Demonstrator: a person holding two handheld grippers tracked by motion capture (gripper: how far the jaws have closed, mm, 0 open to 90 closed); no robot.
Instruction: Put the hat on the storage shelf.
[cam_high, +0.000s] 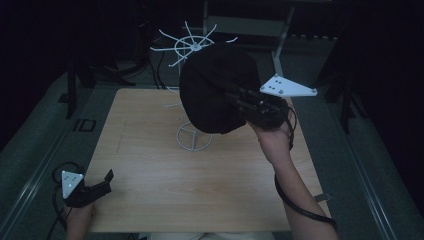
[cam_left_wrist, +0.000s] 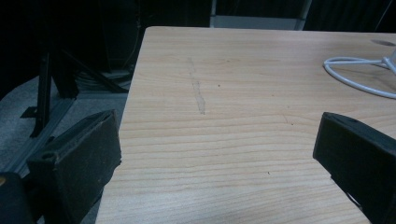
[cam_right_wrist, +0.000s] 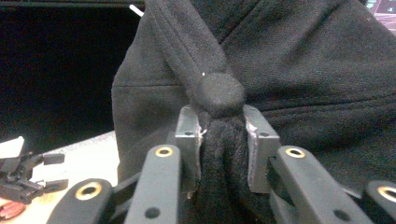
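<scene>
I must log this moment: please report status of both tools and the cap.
Right tool shut on black cap, at white rack. Left tool open, empty, over table. Nothing in the way.

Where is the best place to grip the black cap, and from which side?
Judging by the black cap, grip the bunched fabric at its crown, just under the top button, coming from the person's side; the right gripper already pinches that soft fold, which fits between narrow jaws.

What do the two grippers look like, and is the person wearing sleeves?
The left gripper and the right gripper are both black, each topped by a grey three-cornered plate with small dark dots. A black cable trails along the right forearm. The left jaws are blocky and black; the right jaws end in grey metal pads on black links with brass-coloured rivets. The forearms are bare, with no sleeves.
</scene>
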